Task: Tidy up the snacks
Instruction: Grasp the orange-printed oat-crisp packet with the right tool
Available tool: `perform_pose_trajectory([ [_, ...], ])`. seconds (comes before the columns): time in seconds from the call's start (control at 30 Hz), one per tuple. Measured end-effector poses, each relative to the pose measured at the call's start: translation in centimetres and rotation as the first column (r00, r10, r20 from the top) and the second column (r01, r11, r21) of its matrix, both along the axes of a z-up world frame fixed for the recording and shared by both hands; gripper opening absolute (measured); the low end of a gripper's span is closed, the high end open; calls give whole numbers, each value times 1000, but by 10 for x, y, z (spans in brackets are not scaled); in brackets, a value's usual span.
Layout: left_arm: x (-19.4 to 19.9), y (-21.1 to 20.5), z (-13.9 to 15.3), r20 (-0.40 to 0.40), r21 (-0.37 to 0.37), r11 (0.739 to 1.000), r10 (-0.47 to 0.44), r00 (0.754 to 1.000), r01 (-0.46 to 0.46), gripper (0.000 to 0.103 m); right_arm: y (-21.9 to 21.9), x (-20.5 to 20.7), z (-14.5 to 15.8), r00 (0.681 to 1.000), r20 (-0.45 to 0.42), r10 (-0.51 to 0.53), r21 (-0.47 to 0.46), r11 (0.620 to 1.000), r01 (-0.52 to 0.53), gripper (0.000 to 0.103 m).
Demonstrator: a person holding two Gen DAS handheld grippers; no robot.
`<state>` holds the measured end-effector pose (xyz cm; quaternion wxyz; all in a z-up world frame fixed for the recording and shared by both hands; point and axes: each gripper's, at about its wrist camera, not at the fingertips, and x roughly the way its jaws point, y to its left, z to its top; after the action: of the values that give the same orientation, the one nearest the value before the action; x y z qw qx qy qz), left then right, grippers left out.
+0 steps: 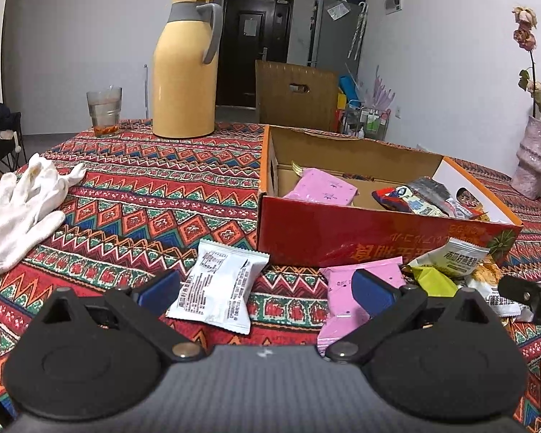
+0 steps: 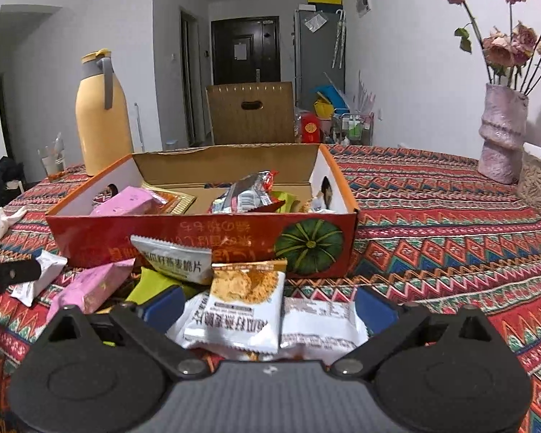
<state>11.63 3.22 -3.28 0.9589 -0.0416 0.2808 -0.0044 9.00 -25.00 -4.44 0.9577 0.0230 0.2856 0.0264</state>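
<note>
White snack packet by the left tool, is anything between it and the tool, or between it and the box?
Nothing visible blocks it. The white snack packet lies flat between the open left tool fingers. Only bare tablecloth separates it from the red box, whose near wall it must clear.

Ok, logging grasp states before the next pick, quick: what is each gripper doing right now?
Left gripper: open, holding nothing, a white printed snack packet lies between its fingers.
Right gripper: open, holding nothing, over a white and orange snack packet.

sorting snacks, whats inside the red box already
The red box holds a pink packet, a gold packet, a silver-red wrapper and a green one. Anything beneath them is hidden.
</note>
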Motion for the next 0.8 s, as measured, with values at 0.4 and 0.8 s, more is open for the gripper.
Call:
perform_pose_trajectory([
  [0.4, 6, 1, -4, -35, -7, 1000, 8, 999, -8, 103, 12, 21, -22, 999, -28, 36, -25, 999, -37, 51],
  [0.8, 11, 5, -7, -55, -35, 999, 9, 998, -11, 103, 1, 17, -23, 1000, 2, -24, 12, 1000, 24, 48],
])
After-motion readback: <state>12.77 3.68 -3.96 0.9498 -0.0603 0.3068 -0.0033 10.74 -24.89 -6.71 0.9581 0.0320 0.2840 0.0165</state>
